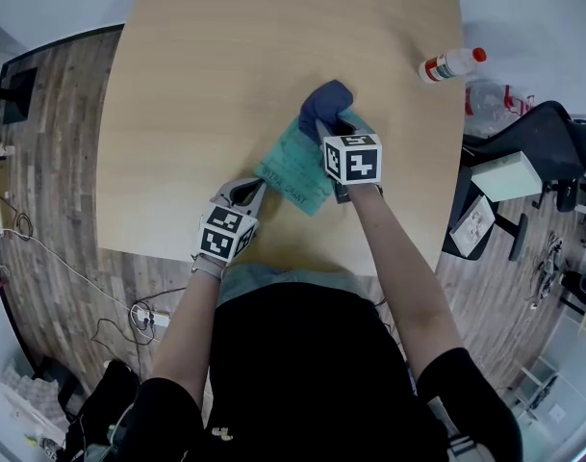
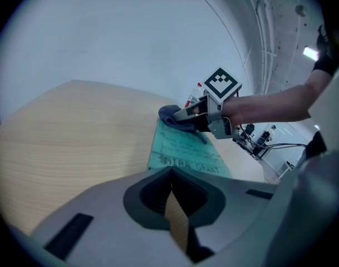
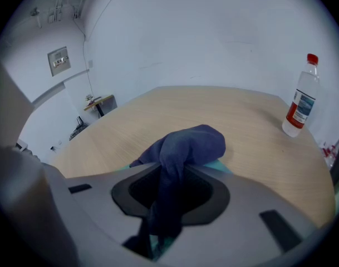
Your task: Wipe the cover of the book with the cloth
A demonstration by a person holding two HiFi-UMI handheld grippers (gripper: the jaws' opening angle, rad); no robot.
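A teal book (image 1: 294,169) lies flat on the wooden table (image 1: 196,94), its cover up and printed title toward me. My right gripper (image 1: 323,129) is shut on a dark blue cloth (image 1: 327,98), which bunches on the book's far end. In the right gripper view the cloth (image 3: 186,143) hangs between the jaws, with a sliver of the book (image 3: 218,163) beneath. My left gripper (image 1: 255,191) is at the book's near left corner, jaws together with nothing between them. The left gripper view shows the book (image 2: 186,149) just ahead of that gripper (image 2: 170,174), and the right gripper (image 2: 198,119) with the cloth (image 2: 170,115) beyond.
A clear plastic bottle (image 1: 451,65) with a red cap and label stands near the table's far right corner, also seen as the bottle (image 3: 300,102) in the right gripper view. Off the right edge are a black office chair (image 1: 547,138) and a pale box (image 1: 505,175). Cables (image 1: 23,229) lie on the floor at left.
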